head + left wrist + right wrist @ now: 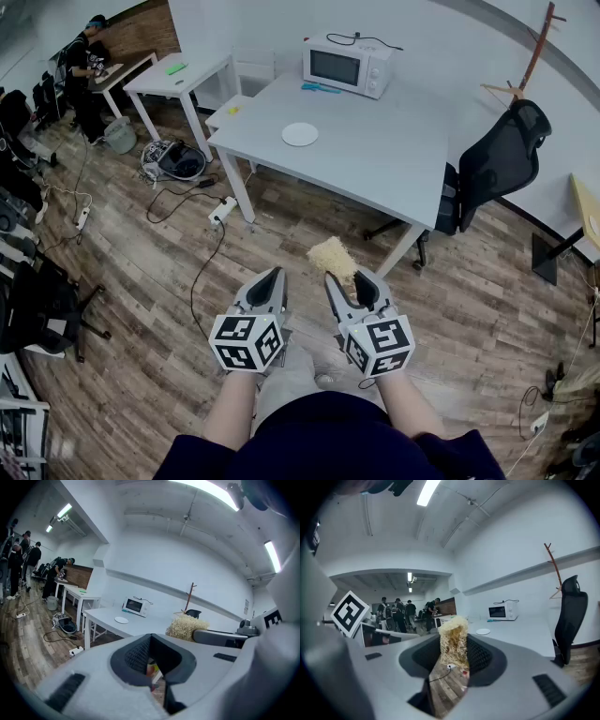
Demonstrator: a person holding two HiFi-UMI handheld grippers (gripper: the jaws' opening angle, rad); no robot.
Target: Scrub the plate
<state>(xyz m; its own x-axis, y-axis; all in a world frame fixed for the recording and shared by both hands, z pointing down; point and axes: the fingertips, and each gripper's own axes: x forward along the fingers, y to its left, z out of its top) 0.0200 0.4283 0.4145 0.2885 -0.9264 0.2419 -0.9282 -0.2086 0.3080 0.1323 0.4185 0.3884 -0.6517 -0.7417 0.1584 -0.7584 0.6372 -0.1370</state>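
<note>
Standing in the upper middle of the head view, the white counter (pixel 375 159) carried a microwave (pixel 347 64) at its far edge. Lower in the frame, the left hand-held gripper (pixel 275 275) had its jaws pressed together on nothing. The right hand-held gripper (pixel 347 281) pinched a pale fibrous scrubber (pixel 333 260). The small white plate (pixel 300 134) lay on the counter's left part, well apart from both.

White table (pixel 375 141): plate (pixel 300 134) near left edge, microwave (pixel 348 66) at far edge, blue item (pixel 321 88) beside it.
</note>
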